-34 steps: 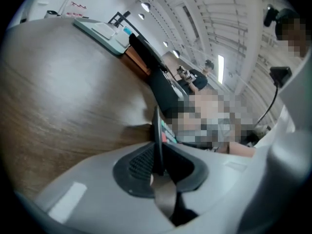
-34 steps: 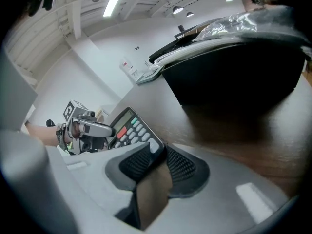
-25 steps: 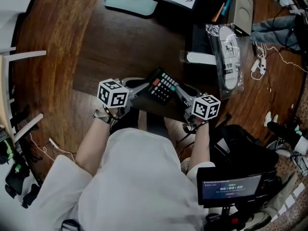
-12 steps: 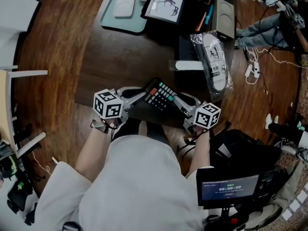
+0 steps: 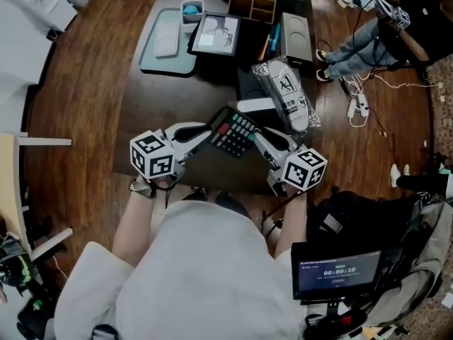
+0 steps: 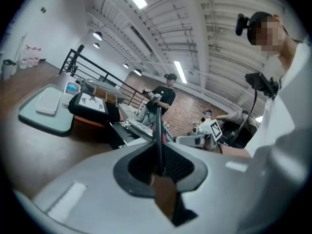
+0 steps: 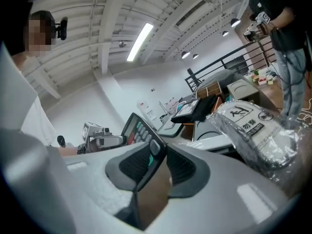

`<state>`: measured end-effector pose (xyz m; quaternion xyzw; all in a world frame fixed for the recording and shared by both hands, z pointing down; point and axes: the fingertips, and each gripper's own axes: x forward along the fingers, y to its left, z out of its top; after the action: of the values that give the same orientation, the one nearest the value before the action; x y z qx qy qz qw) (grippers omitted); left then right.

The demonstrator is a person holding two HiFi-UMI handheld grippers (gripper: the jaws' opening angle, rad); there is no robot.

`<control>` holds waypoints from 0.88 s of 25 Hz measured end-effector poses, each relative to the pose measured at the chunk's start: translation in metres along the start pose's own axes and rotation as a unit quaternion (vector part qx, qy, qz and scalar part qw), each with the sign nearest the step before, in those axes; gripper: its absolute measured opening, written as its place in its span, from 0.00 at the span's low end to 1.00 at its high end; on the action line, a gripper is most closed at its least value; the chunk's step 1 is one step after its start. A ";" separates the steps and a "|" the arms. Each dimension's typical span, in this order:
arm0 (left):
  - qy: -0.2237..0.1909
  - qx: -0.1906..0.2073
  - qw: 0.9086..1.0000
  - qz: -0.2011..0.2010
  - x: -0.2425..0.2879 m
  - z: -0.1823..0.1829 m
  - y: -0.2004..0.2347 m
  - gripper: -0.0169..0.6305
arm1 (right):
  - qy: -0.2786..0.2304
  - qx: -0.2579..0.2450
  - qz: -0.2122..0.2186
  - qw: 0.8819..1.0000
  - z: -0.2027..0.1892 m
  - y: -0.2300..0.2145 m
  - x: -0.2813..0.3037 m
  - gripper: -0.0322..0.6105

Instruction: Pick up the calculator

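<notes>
Left of the desk's (image 5: 170, 94) near edge, the left gripper (image 5: 204, 134) pinches one thin edge of the calculator (image 5: 232, 132), which hangs tilted above that edge. The right gripper (image 5: 259, 140) clamps its opposite side. Both grips look shallow. If the hands twist or drift apart unevenly, it could likely slip and fall onto the desk.

Key legends on calculator (image 5: 232, 132) illegible

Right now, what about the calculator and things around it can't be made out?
Calculator display reading: too small in the head view, edge-on in the left gripper view.
Its underside: turned away in every view.
Wrapped package print: too small in the head view.
</notes>
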<state>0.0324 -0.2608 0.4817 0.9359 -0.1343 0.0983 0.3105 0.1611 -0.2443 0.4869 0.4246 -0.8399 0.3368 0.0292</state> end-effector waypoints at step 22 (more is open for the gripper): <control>-0.109 0.262 0.959 0.025 -0.022 0.101 -0.085 0.12 | -0.145 -0.171 -0.060 0.973 0.105 0.066 -0.061 0.23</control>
<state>0.0482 -0.2526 0.3490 0.9859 -0.1597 0.0353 0.0360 0.1765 -0.2366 0.3491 0.5074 -0.8532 0.1204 -0.0002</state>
